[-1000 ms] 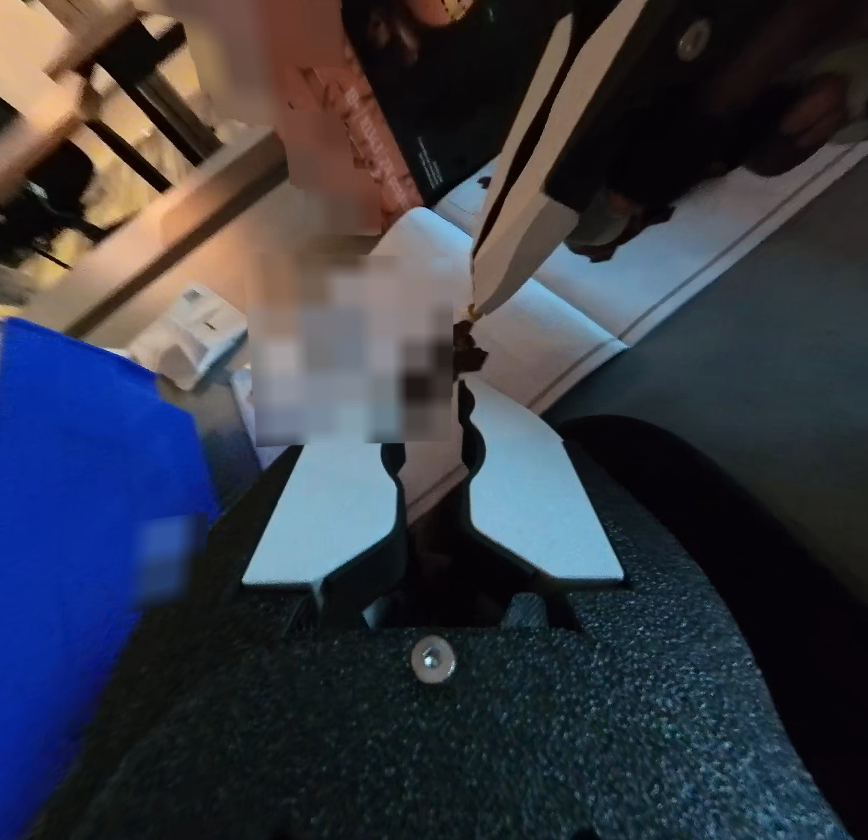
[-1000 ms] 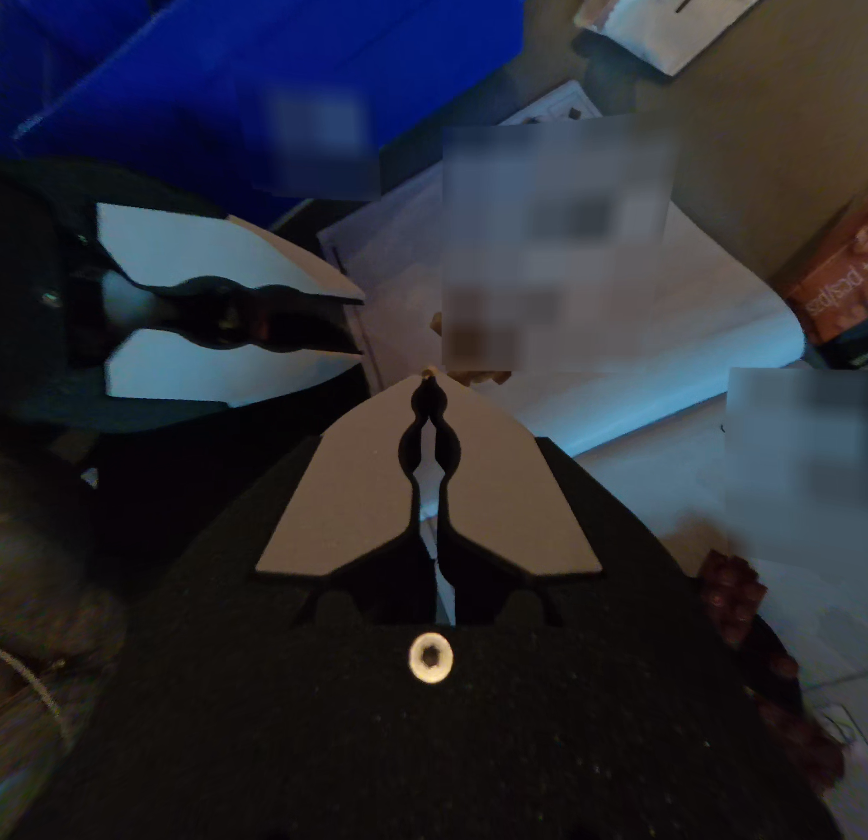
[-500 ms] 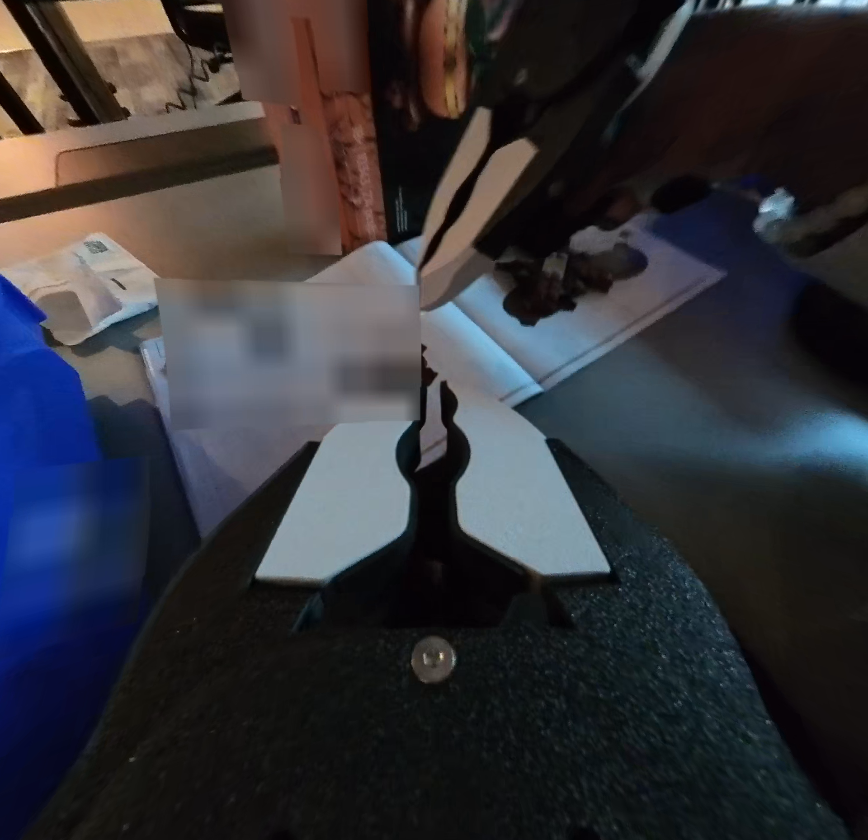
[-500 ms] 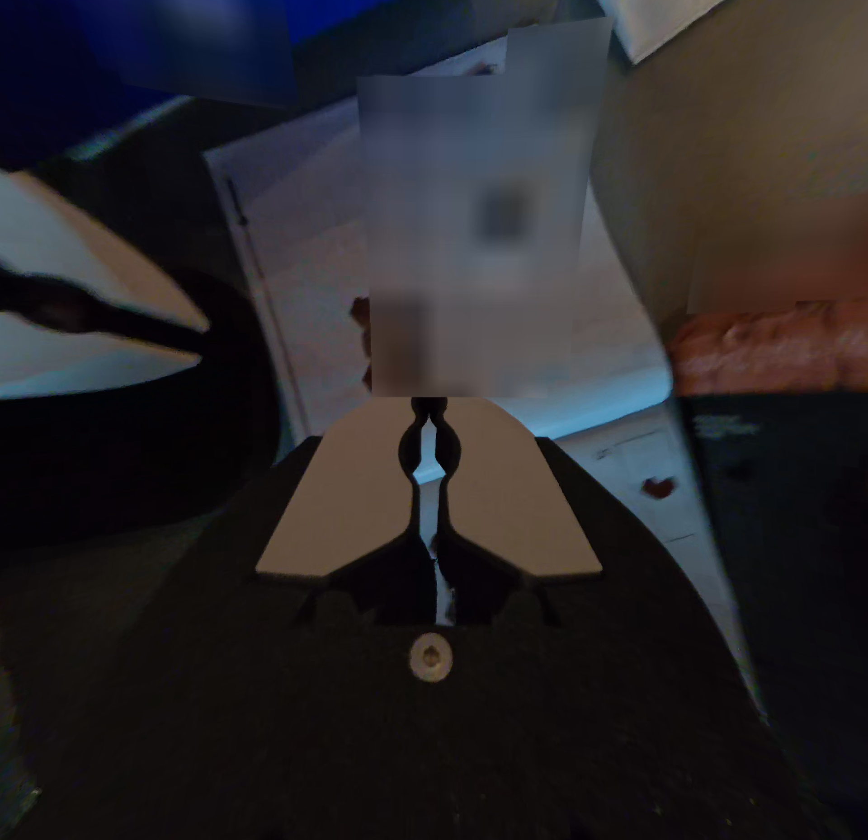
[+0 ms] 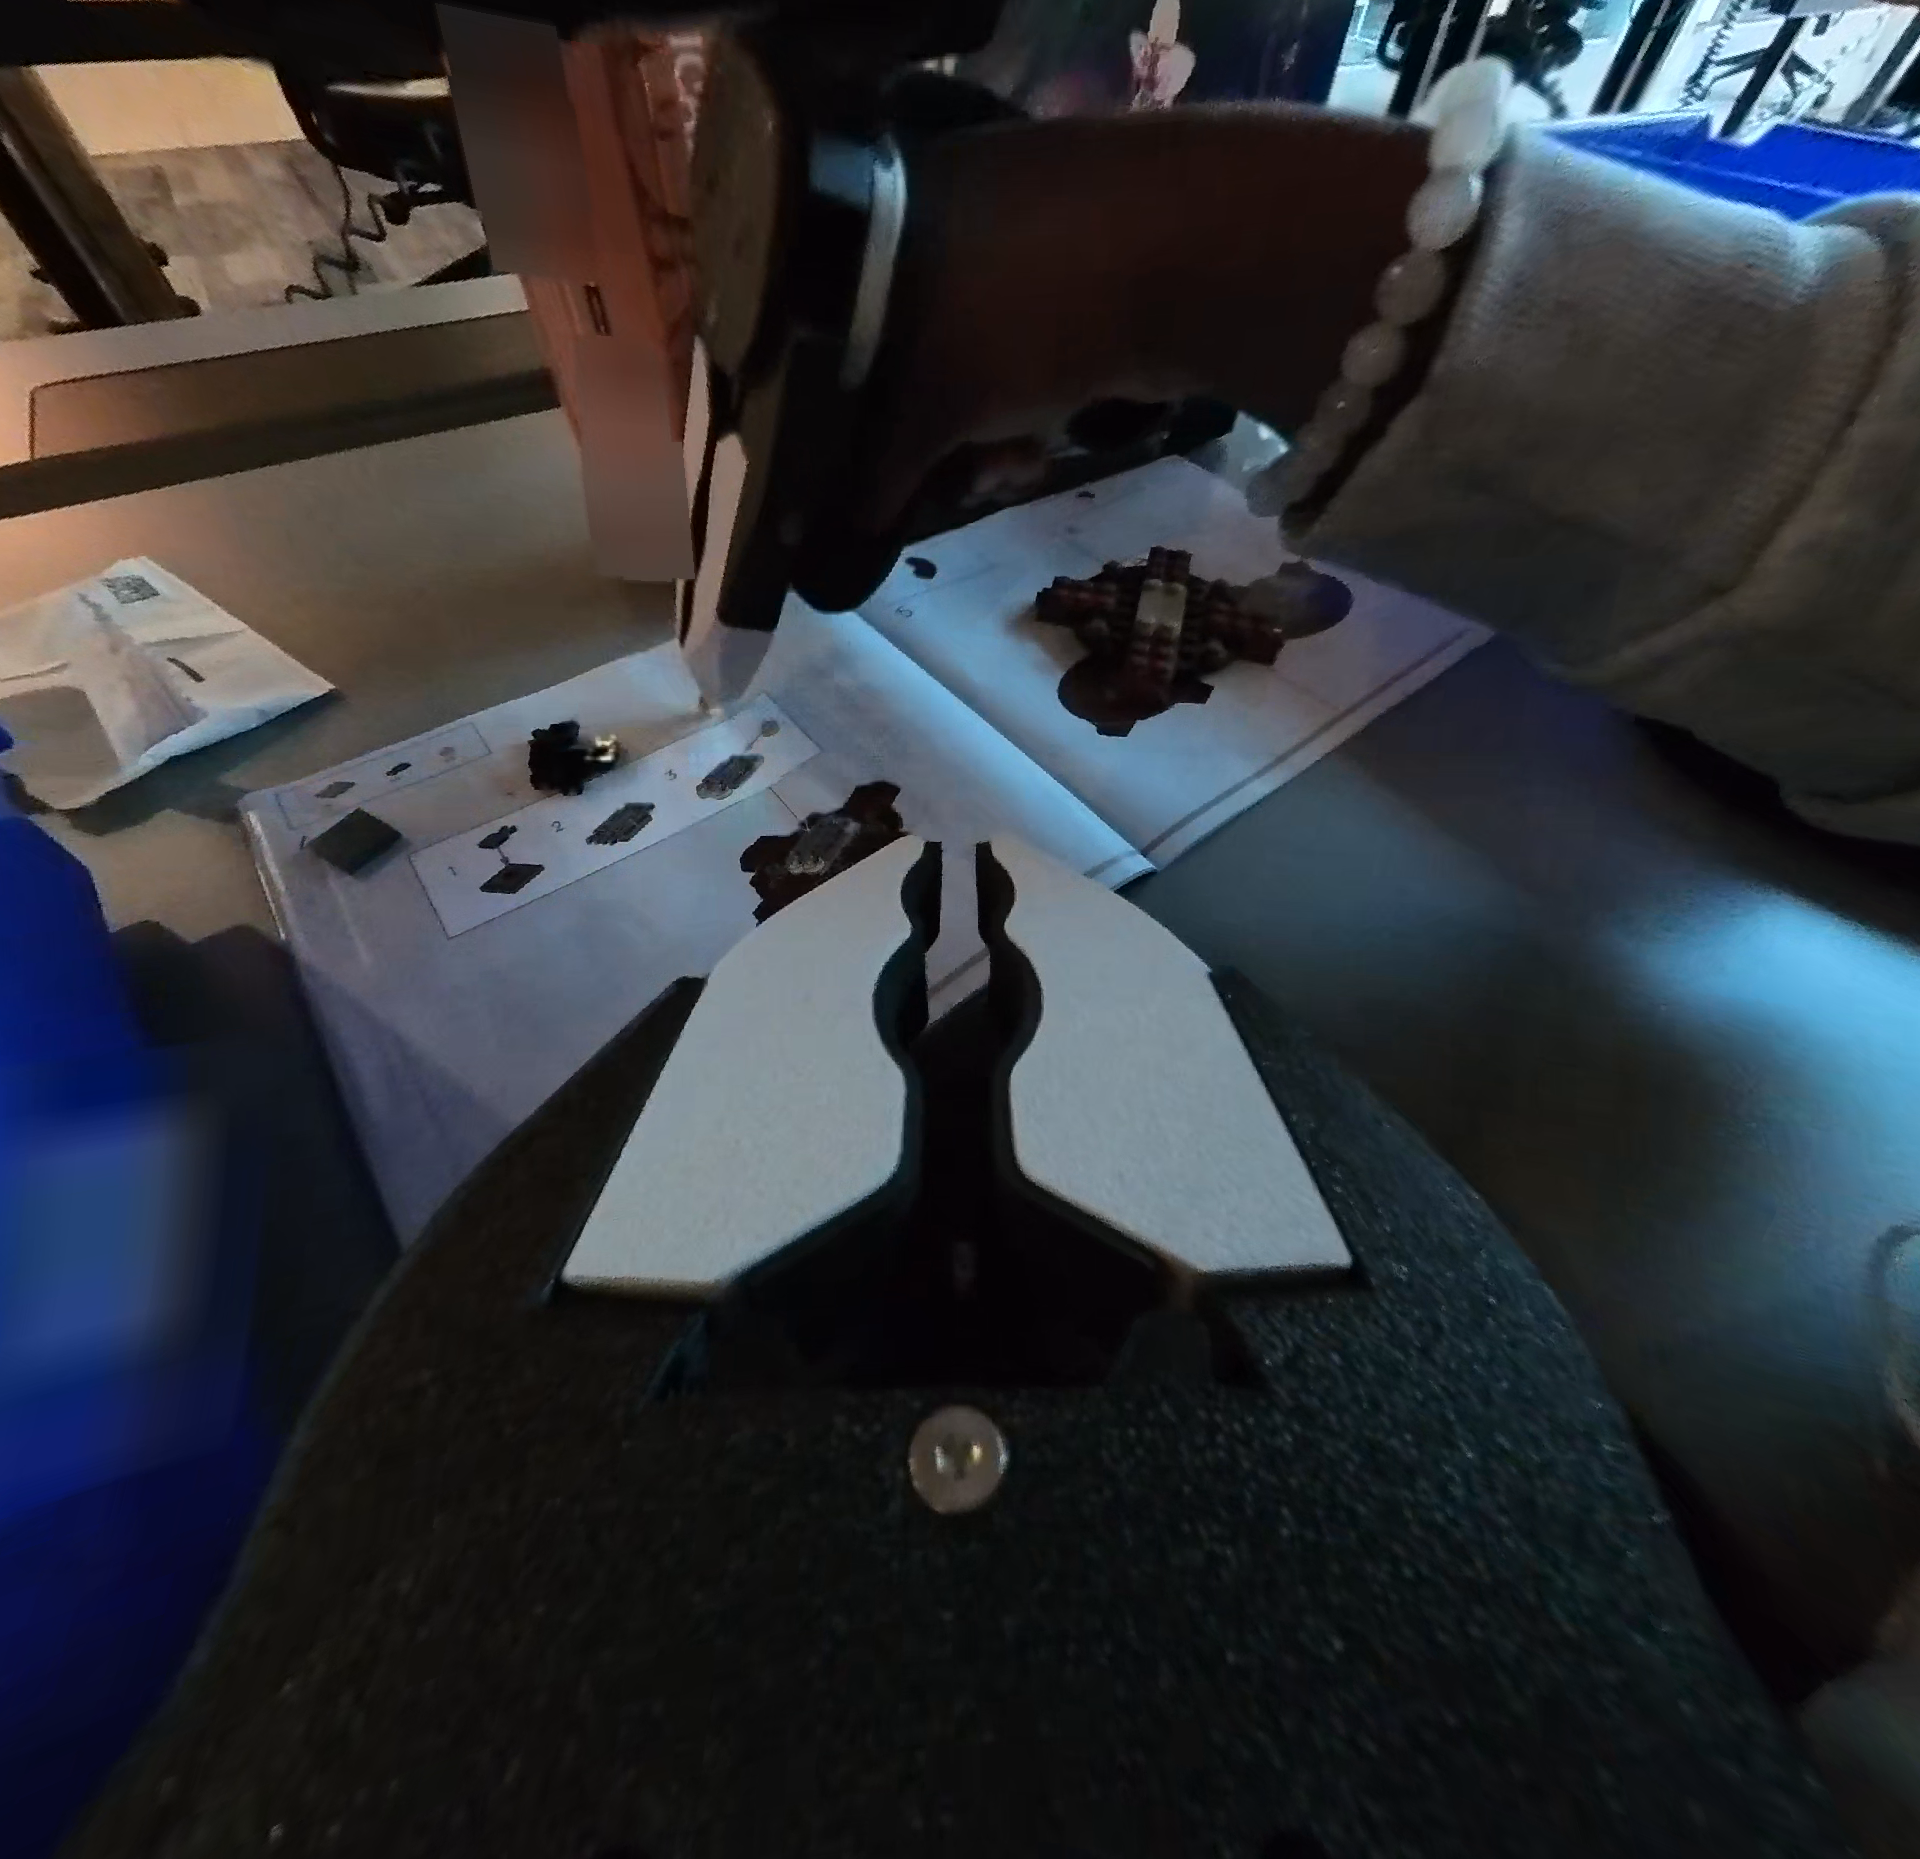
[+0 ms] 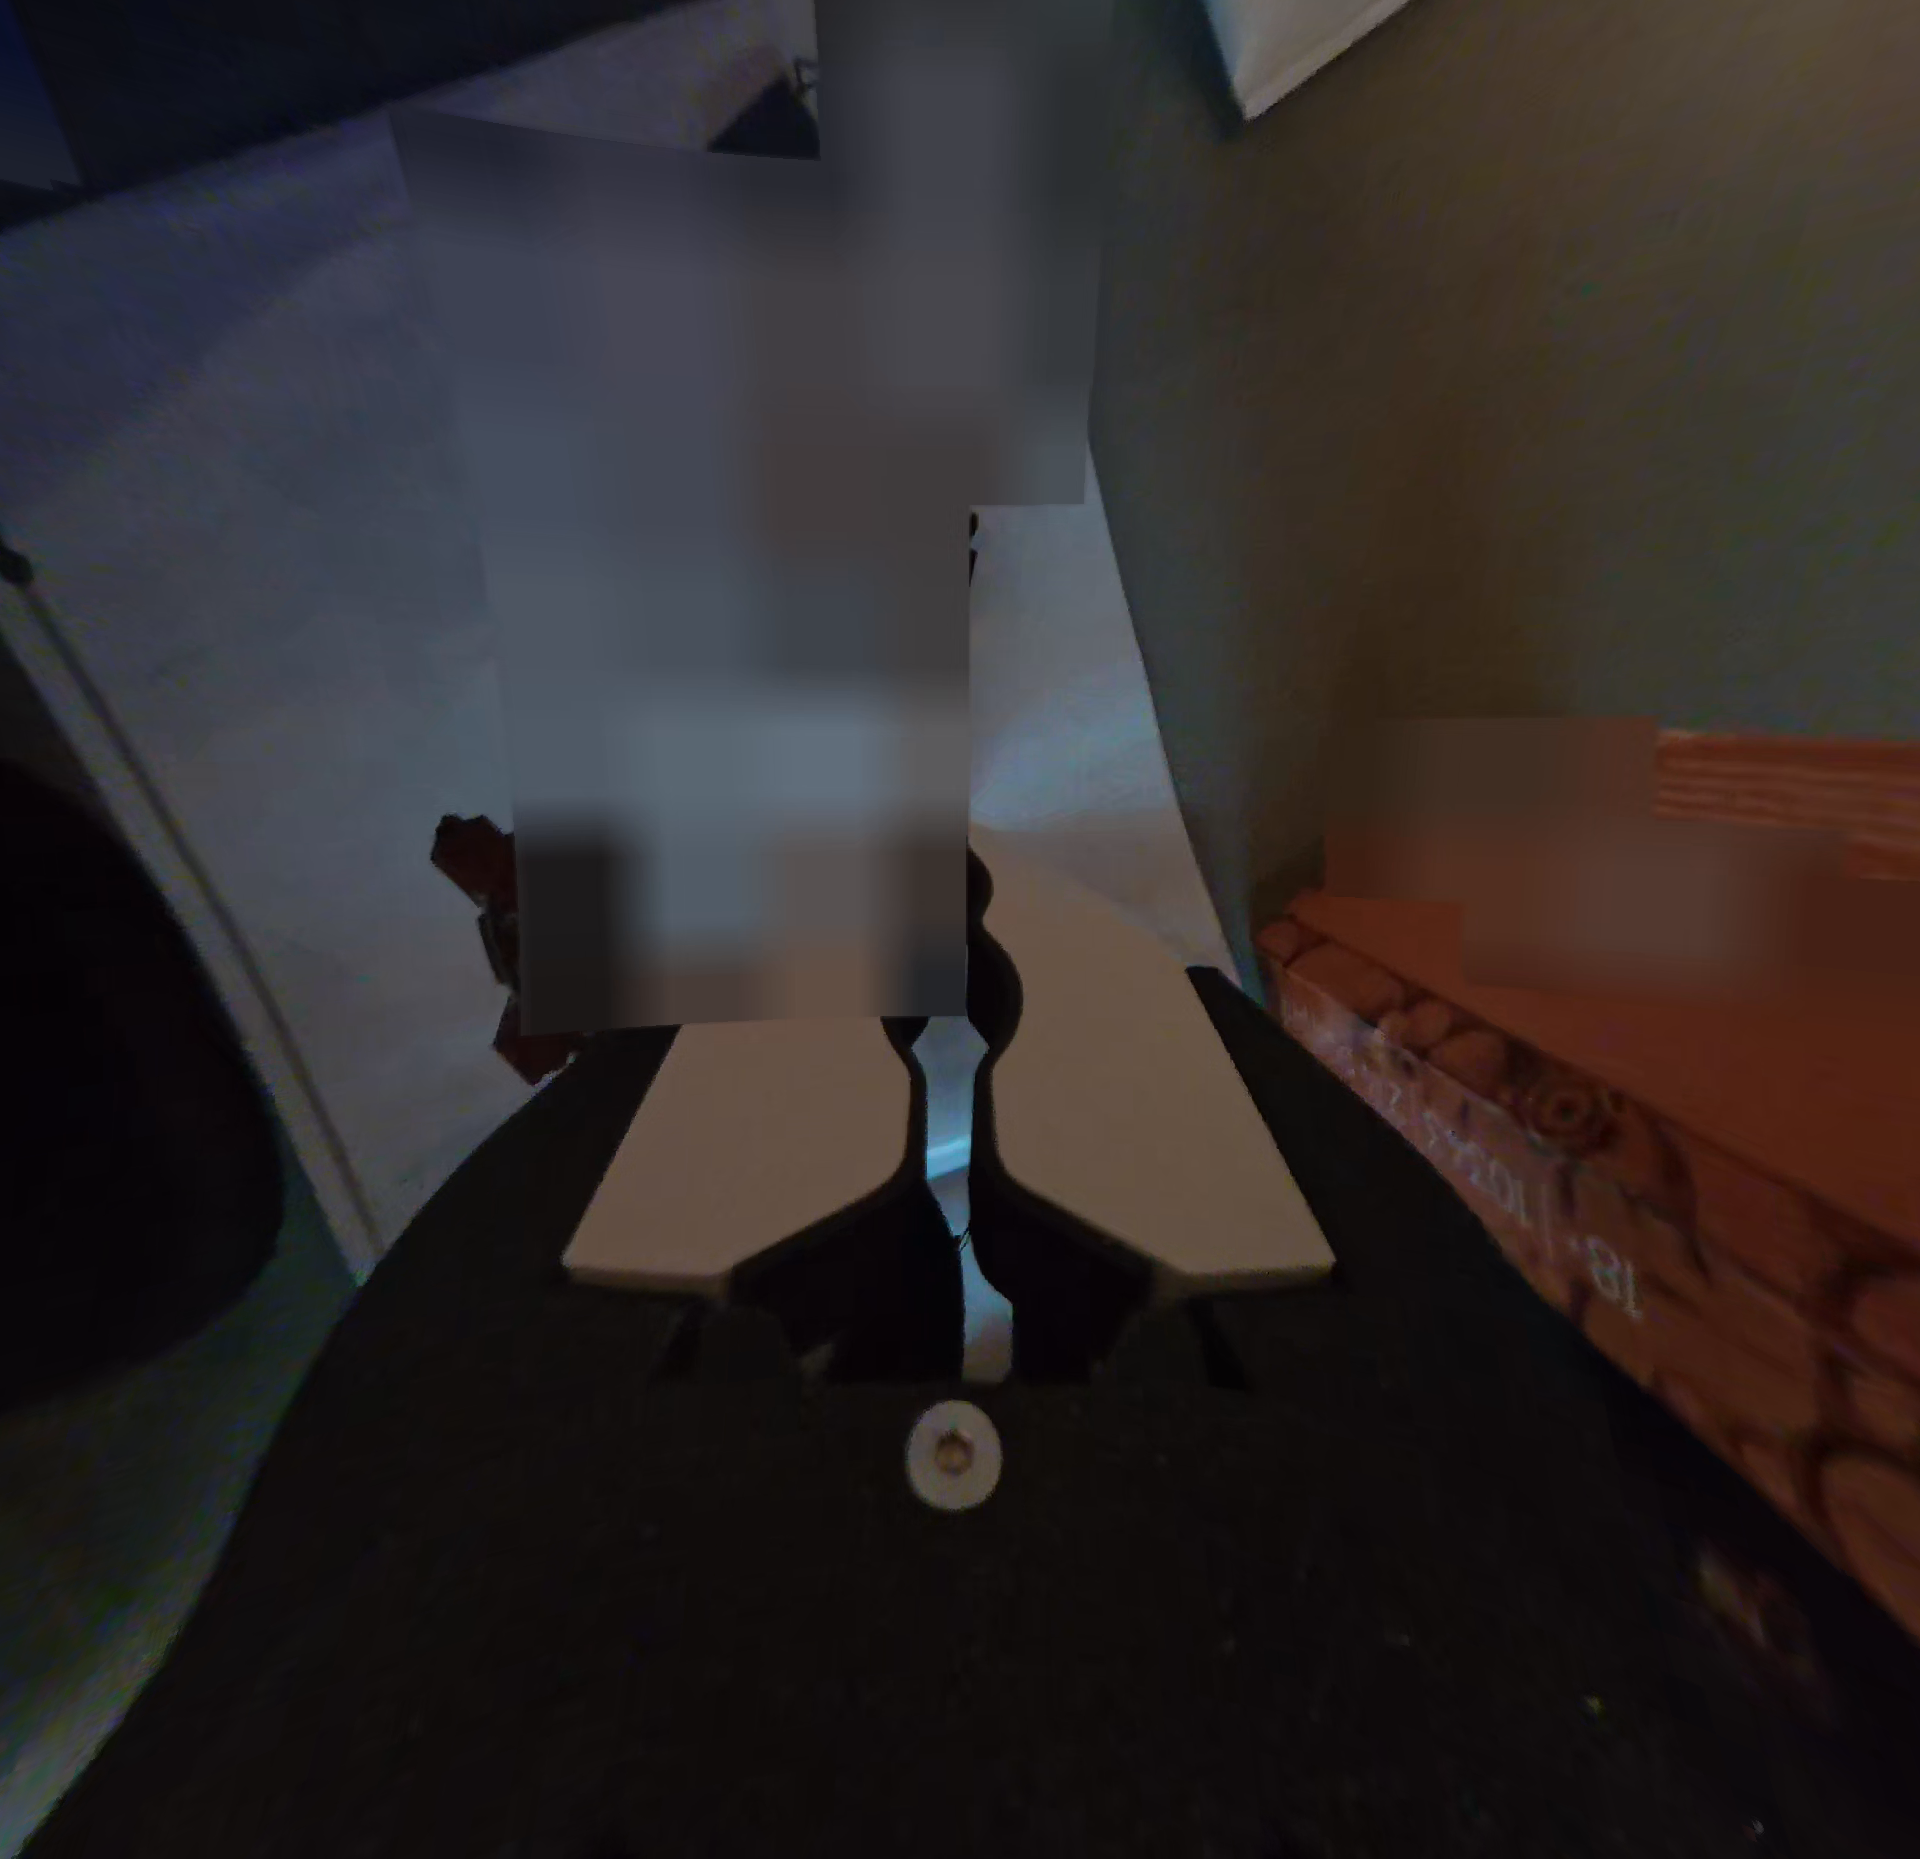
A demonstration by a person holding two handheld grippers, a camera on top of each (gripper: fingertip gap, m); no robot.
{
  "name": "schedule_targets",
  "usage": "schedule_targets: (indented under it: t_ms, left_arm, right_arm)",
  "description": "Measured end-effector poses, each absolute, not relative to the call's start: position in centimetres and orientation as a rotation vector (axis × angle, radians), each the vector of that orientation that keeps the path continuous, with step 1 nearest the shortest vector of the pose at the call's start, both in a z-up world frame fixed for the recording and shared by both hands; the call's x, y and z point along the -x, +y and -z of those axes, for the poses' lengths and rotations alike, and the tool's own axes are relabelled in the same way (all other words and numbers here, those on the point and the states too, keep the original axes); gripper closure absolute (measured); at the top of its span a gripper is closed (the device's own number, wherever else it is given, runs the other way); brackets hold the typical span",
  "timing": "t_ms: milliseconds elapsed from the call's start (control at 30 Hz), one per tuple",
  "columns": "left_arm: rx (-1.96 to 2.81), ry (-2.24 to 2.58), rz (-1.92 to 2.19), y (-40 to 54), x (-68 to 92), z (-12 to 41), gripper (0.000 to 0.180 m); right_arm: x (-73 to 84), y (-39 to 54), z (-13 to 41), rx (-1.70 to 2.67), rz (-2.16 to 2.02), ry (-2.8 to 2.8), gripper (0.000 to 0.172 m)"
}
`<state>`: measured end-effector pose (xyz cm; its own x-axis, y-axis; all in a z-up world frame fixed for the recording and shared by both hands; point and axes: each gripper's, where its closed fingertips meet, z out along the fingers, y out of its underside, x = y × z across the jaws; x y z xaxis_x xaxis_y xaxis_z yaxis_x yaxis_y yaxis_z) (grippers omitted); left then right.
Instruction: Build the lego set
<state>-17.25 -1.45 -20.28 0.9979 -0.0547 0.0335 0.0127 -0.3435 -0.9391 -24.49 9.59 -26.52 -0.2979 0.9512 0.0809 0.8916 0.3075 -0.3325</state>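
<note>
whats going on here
A person holds a two-finger gripper in each hand over an open instruction booklet on a table. The right gripper, its jaws closed, points its tip down at the left page beside a small dark brick cluster. The left gripper hovers nearer, jaws slightly apart and empty. A brown brick build sits on the right page.

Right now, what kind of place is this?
Probably a lab or office workbench: a brick-set instruction booklet open on a grey table, metal racks and a blue bin behind.

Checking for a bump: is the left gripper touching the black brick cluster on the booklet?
Apart. Left wrist view: left gripper sits well right of the black brick cluster, booklet page between them.
</note>
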Motion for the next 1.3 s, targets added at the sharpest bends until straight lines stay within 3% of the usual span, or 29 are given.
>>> schedule_targets:
  t_ms: [467, 600, 1300]
  left_arm:
    - [1.933, 0.014, 0.091, -1.4, 17.5, 20.6, 0.173]
    - [1.952, 0.02, 0.104, -1.4, 17.4, 20.9, 0.173]
    - [2.013, 0.114, 0.037, -1.2, 16.7, 21.8, 0.171]
  right_arm:
    - [24.4, 10.4, 23.8, 1.592, -0.292, -2.214, 0.164]
    - [24.3, 8.1, 21.4, 1.505, -0.552, -2.125, 0.166]
    - [23.4, 7.9, 24.1, 1.425, -0.628, -2.096, 0.169]
